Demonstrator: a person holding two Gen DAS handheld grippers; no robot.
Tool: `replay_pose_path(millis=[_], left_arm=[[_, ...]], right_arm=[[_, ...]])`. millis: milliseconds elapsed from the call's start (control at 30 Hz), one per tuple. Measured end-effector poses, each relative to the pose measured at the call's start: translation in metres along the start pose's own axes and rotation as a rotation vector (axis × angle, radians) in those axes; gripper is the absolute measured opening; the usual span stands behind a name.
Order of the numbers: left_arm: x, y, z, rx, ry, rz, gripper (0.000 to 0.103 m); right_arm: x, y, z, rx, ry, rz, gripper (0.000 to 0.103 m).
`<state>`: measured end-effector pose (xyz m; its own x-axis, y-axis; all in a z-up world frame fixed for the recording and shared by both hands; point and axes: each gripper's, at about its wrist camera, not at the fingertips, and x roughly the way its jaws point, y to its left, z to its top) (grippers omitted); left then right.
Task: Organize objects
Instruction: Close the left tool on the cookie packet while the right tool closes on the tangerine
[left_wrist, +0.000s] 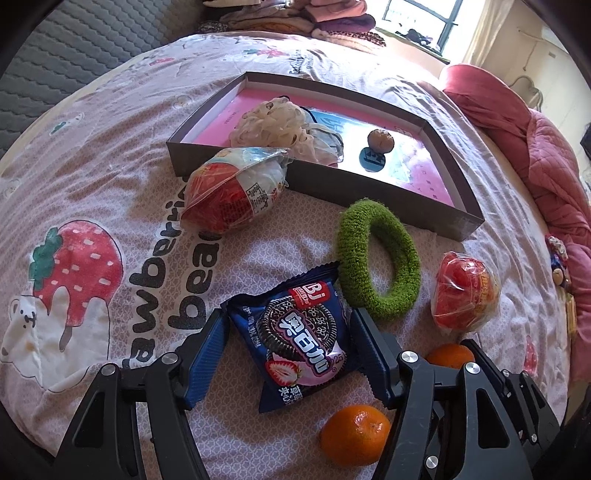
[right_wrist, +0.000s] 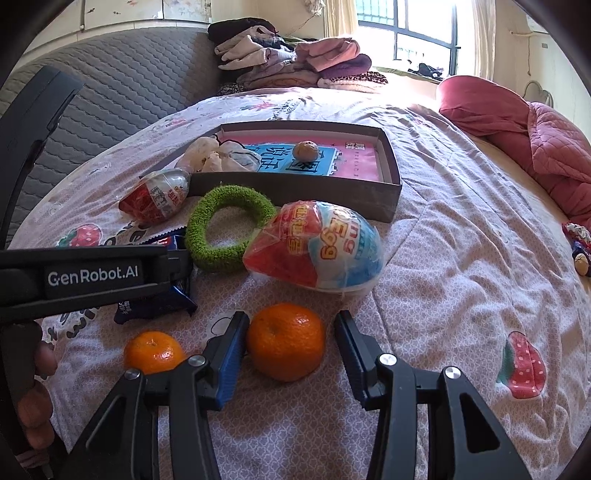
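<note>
One shallow grey cardboard box (left_wrist: 369, 199) lies on the bed, its glossy pink and blue floor carrying a pale mesh bath puff (left_wrist: 269, 123), a bundle of clear wrapping beside it and one dull, brownish tangerine (left_wrist: 380, 140). Outside the box, a foil-wrapped red and white toy egg (left_wrist: 232, 188) leans at its near wall, and a fuzzy green ring (left_wrist: 376, 258) lies just in front. A second wrapped egg (right_wrist: 314, 251), red and blue, sits next to the ring.

The left gripper (left_wrist: 288, 354) stands wide, its ribbed blue pads either side of a crinkly blue cookie packet (left_wrist: 299, 339) and not pressing on it. The right gripper (right_wrist: 291, 350) is partly open around a glossy, dimpled tangerine (right_wrist: 286, 341); the left pad is about touching the peel, the right pad stands clear. A smaller tangerine (right_wrist: 153, 350) rests near the left one.

Everything sits on a rumpled pink quilt (right_wrist: 443, 258) printed with strawberries and a bear. Folded clothes (right_wrist: 288, 62) are piled by a barred window (right_wrist: 406, 33), with a red padded blanket (right_wrist: 535, 147) heaped at the right.
</note>
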<state>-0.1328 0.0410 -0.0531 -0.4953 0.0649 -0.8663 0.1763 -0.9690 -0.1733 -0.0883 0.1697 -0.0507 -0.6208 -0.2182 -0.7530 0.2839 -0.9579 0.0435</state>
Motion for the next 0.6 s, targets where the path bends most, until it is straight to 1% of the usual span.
replay_pose_path(millis=[33, 67, 100, 167, 333, 600], left_arm=[[-0.001, 0.001, 0.0, 0.0, 0.002, -0.009, 0.065], [-0.001, 0.002, -0.001, 0.0, 0.009, -0.028, 0.057], [-0.001, 0.002, -0.002, 0.001, 0.014, -0.041, 0.056], [-0.002, 0.003, -0.004, 0.018, 0.015, -0.044, 0.053], [-0.005, 0.008, -0.007, 0.037, 0.019, -0.07, 0.052], [-0.017, 0.007, -0.013, 0.085, -0.034, -0.06, 0.052]], right_arm=[[-0.001, 0.0, 0.0, -0.001, -0.001, 0.004, 0.044], [-0.001, 0.001, 0.0, -0.005, -0.003, 0.005, 0.043], [-0.002, 0.002, -0.001, -0.008, -0.005, 0.005, 0.042], [-0.002, 0.002, -0.001, -0.012, -0.007, 0.006, 0.042], [-0.005, -0.001, -0.001, 0.004, -0.016, 0.024, 0.041], [-0.011, -0.003, 0.0, 0.017, -0.041, 0.05, 0.041]])
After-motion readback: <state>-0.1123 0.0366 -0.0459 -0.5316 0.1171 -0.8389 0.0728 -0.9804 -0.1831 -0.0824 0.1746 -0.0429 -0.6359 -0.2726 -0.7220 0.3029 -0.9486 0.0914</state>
